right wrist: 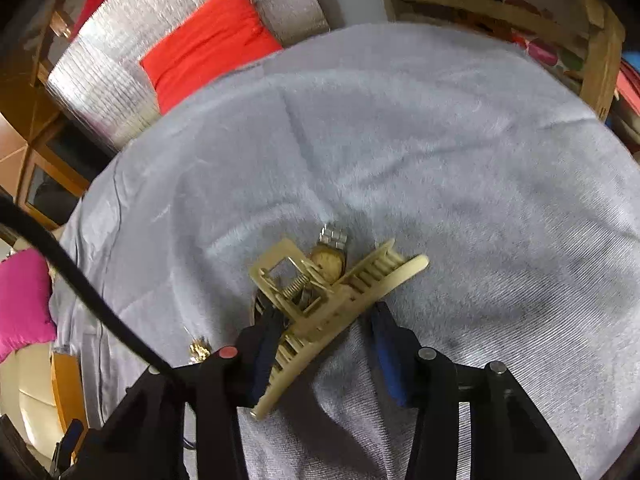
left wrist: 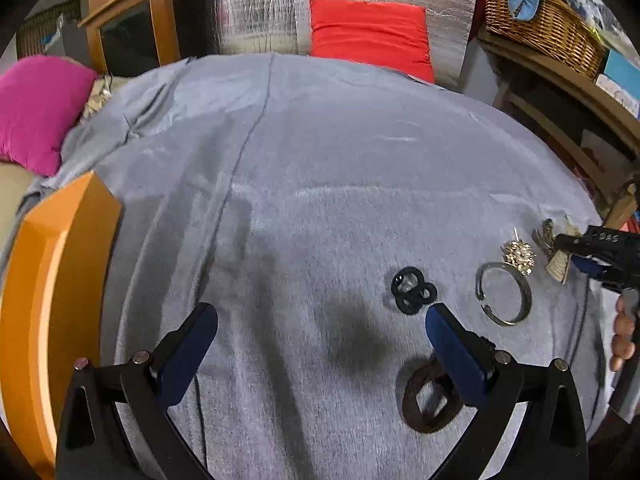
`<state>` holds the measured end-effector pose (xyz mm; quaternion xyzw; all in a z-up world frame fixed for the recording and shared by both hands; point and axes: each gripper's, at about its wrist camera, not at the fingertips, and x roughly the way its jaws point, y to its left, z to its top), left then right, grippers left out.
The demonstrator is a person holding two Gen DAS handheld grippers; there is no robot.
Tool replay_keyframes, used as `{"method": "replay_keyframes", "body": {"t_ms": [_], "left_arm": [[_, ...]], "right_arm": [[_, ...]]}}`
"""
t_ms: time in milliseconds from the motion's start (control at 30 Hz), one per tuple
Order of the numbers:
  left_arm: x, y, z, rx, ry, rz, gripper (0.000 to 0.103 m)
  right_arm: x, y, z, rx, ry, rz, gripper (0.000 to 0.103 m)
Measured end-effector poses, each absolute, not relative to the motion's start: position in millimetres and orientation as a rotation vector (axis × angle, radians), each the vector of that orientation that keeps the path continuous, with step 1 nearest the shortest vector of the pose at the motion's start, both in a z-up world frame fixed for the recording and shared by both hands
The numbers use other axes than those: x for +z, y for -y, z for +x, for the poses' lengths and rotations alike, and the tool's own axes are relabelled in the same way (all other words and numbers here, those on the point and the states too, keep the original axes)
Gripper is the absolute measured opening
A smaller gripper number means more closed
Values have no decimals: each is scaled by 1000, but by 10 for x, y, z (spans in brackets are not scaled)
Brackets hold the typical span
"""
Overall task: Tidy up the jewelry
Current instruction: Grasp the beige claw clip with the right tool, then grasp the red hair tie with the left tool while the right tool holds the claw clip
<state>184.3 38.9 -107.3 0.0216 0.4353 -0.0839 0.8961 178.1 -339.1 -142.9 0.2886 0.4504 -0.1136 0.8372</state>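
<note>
A cream hair claw clip (right wrist: 384, 276) lies slantwise on the grey cloth (right wrist: 440, 160), with a gold watch (right wrist: 330, 260) just behind it. My right gripper (right wrist: 326, 312) has the clip between its blue pads, and both fingertips touch its sides. From the left wrist view that right gripper (left wrist: 576, 256) shows at the far right, on the clip (left wrist: 558, 270). My left gripper (left wrist: 320, 320) stands wide open over bare cloth, nothing between its fingers. Close to its right fingertip lie black hair ties (left wrist: 413, 293), a silver bangle (left wrist: 504, 294), a gold brooch (left wrist: 519, 257) and a brown hair band (left wrist: 428, 400).
An orange box (left wrist: 52, 280) stands at the cloth's left edge. A pink cushion (left wrist: 36, 112) and a red cushion (left wrist: 370, 36) lie beyond the cloth. A wicker basket (left wrist: 544, 24) sits on wooden shelves at the right. A black cable (right wrist: 80, 276) crosses the right wrist view.
</note>
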Motion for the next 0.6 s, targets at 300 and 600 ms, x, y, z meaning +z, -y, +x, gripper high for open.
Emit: {"method": "replay_keyframes", "body": {"t_ms": [300, 600], "left_arm": [[-1030, -170, 1621, -338, -883, 86, 103], [-925, 329, 1268, -540, -789, 211, 103]], "right_arm": [[-1315, 3285, 1772, -217, -896, 509, 25], [-1134, 3545, 1439, -138, -818, 541, 6]]}}
